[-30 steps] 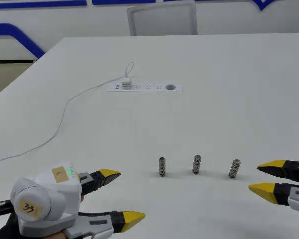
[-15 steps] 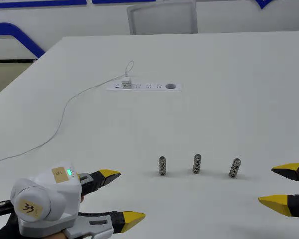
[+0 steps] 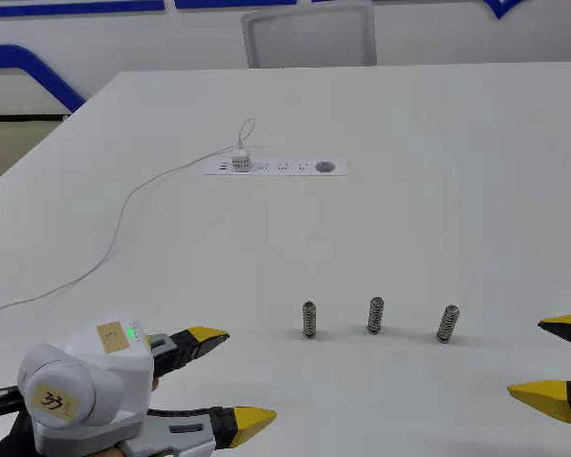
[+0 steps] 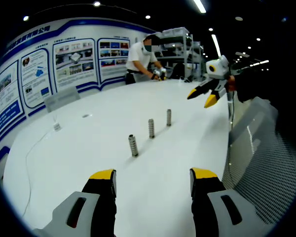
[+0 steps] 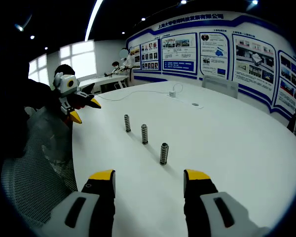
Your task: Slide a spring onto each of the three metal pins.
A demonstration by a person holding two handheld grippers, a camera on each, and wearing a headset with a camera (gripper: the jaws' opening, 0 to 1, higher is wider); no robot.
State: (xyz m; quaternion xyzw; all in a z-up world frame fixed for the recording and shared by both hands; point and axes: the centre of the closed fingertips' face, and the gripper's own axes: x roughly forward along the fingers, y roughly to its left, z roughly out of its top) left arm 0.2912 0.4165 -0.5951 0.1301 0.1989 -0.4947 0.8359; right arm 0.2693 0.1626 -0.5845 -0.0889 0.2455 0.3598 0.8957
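My left tongs (image 3: 238, 374) and right tongs (image 3: 528, 357) both gape wide and hold nothing. Between them, a little farther out on the table (image 3: 409, 190), three springs stand upright in a left-to-right row: left spring (image 3: 309, 320), middle spring (image 3: 376, 314), right spring (image 3: 447, 324). Each seems to sit over its pin already, so I judge nothing is left to thread. The right spring lies straight ahead of my right tongs; the left spring is nearest my left tongs.

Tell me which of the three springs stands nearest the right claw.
The right-end spring in the head view, first in line before the right claw; the middle spring and left-end spring stand farther along the row.
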